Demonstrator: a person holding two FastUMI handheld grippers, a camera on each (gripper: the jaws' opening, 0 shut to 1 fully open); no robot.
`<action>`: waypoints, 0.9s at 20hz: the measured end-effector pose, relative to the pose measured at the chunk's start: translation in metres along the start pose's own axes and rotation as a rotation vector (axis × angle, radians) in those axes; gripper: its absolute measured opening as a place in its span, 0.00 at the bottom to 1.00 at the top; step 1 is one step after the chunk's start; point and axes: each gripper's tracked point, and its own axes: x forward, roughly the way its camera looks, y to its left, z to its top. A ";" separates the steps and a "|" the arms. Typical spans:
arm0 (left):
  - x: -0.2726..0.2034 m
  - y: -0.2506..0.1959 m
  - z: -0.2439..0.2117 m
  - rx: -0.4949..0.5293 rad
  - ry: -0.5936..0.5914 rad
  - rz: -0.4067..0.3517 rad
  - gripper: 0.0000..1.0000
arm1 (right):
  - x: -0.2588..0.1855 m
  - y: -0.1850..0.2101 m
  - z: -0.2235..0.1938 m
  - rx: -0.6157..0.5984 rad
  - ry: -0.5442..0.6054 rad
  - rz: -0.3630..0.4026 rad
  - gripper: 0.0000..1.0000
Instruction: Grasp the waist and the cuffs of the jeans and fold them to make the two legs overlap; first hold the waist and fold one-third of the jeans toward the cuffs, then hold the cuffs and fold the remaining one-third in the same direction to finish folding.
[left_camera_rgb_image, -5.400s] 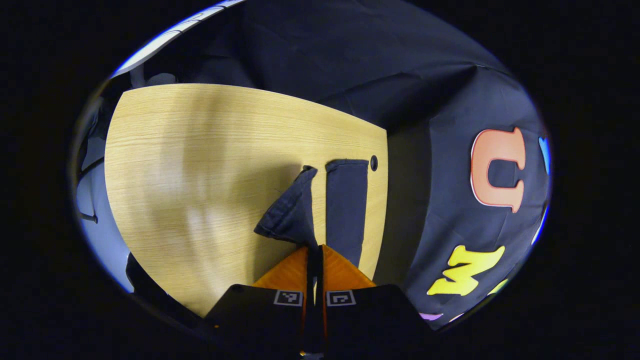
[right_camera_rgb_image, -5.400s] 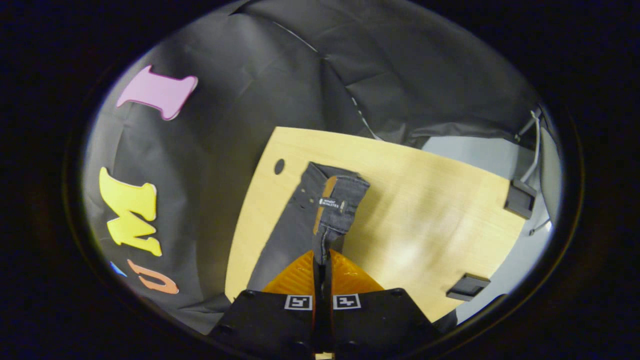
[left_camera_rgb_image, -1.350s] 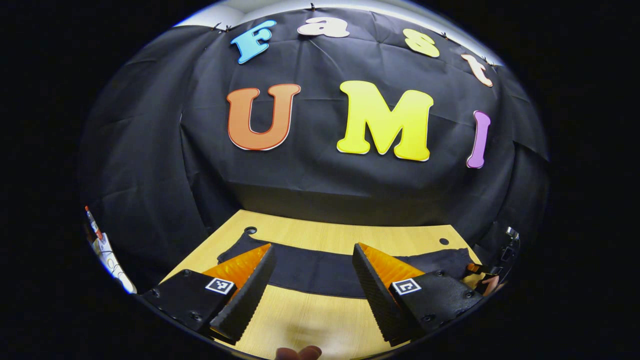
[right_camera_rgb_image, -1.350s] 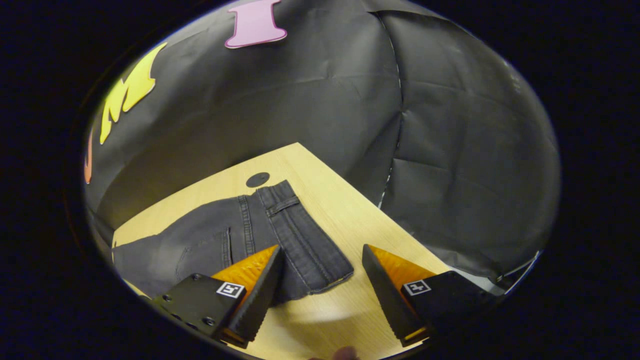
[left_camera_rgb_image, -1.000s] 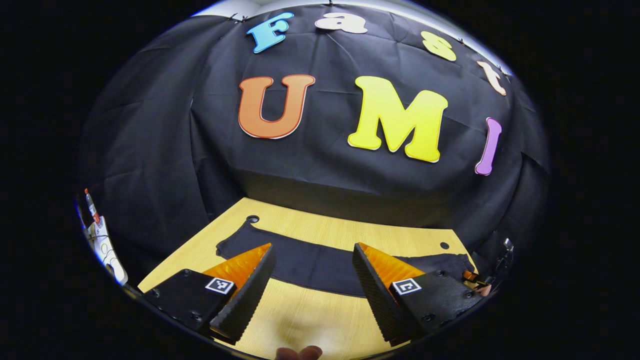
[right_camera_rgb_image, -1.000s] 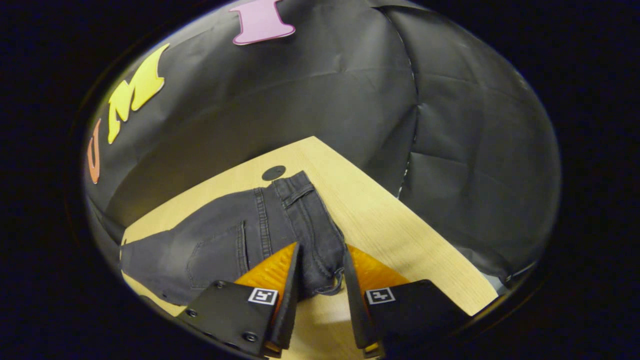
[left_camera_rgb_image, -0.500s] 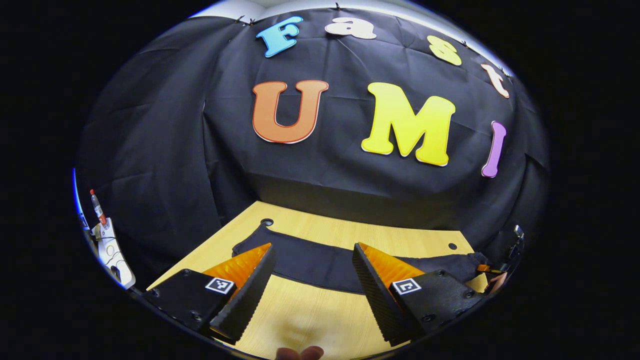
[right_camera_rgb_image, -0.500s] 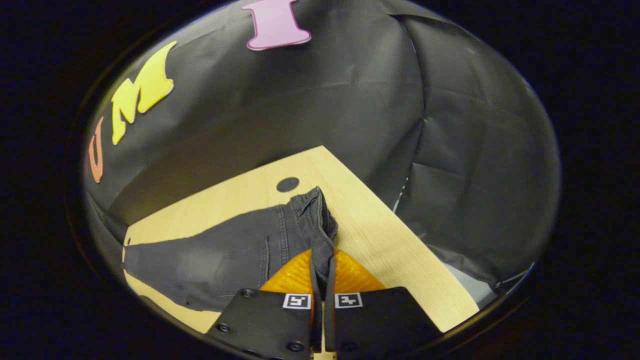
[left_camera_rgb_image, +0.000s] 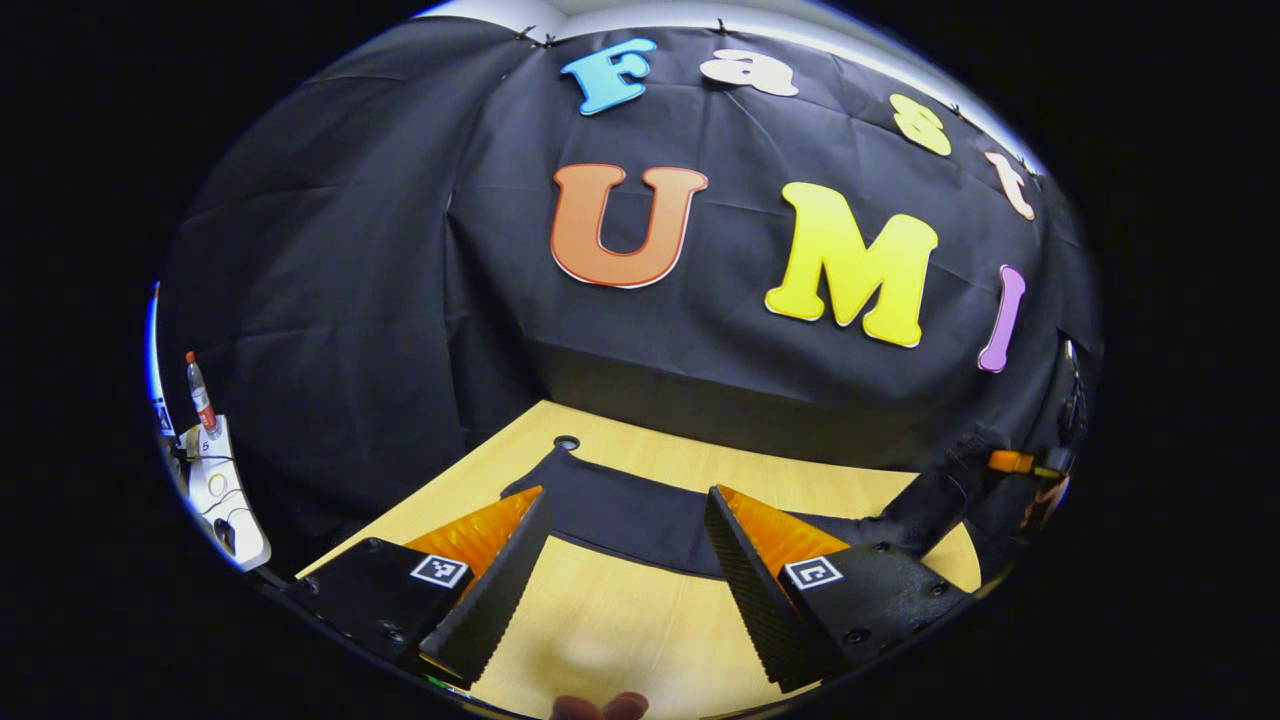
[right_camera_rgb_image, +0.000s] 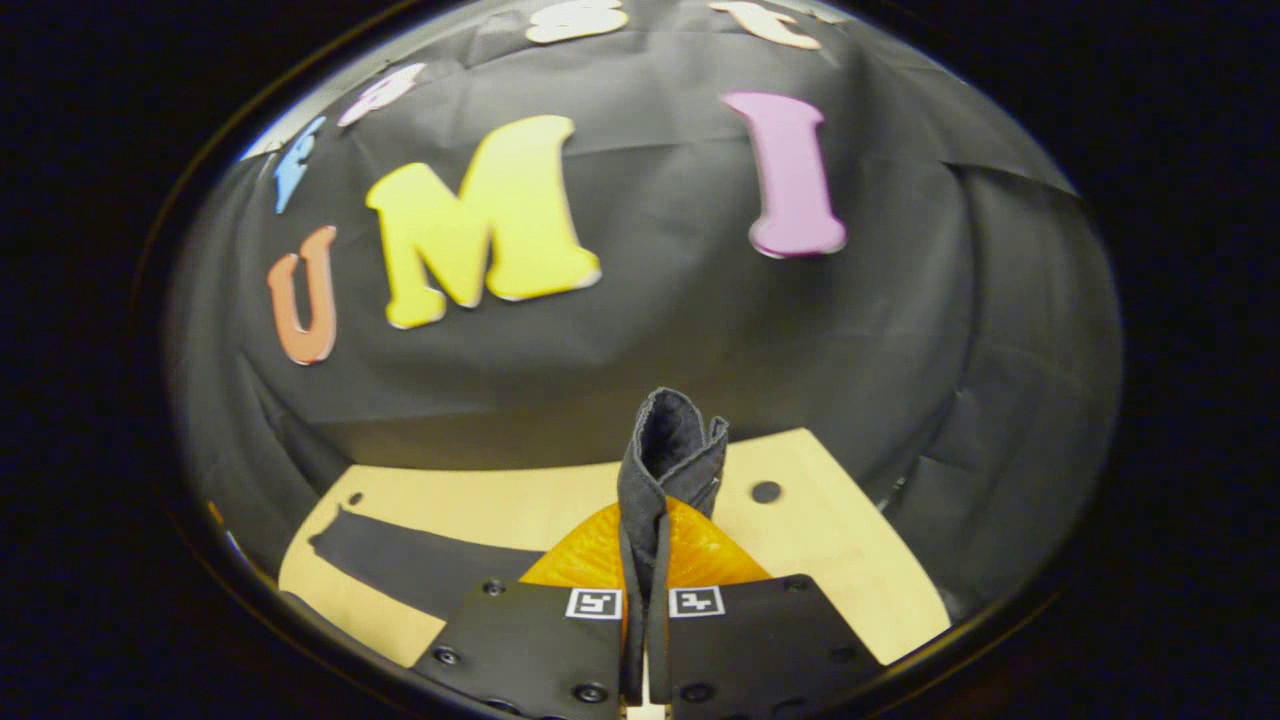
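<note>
The jeans (left_camera_rgb_image: 640, 520) lie as one dark strip along the far side of the table (left_camera_rgb_image: 620, 630), so the legs look already overlapped; the thirds are left to fold. Their waist (right_camera_rgb_image: 668, 450) is lifted off the table, pinched upright in the right gripper (right_camera_rgb_image: 645, 600), whose fingers are clenched on the denim. This looks like the start of the first fold toward the cuffs, though the cuffs are hard to make out. The left gripper (left_camera_rgb_image: 625, 570) hangs spread wide above the table's near side, holding nothing.
</note>
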 end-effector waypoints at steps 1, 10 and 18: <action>-0.003 0.013 0.000 -0.008 -0.002 0.009 0.99 | 0.000 0.034 0.003 -0.010 -0.001 0.044 0.00; -0.040 0.119 0.004 -0.088 -0.023 0.119 0.99 | 0.059 0.241 -0.142 -0.204 0.177 0.205 0.03; -0.072 0.186 -0.006 -0.111 -0.003 0.202 0.99 | 0.102 0.270 -0.269 -0.415 0.371 0.132 0.00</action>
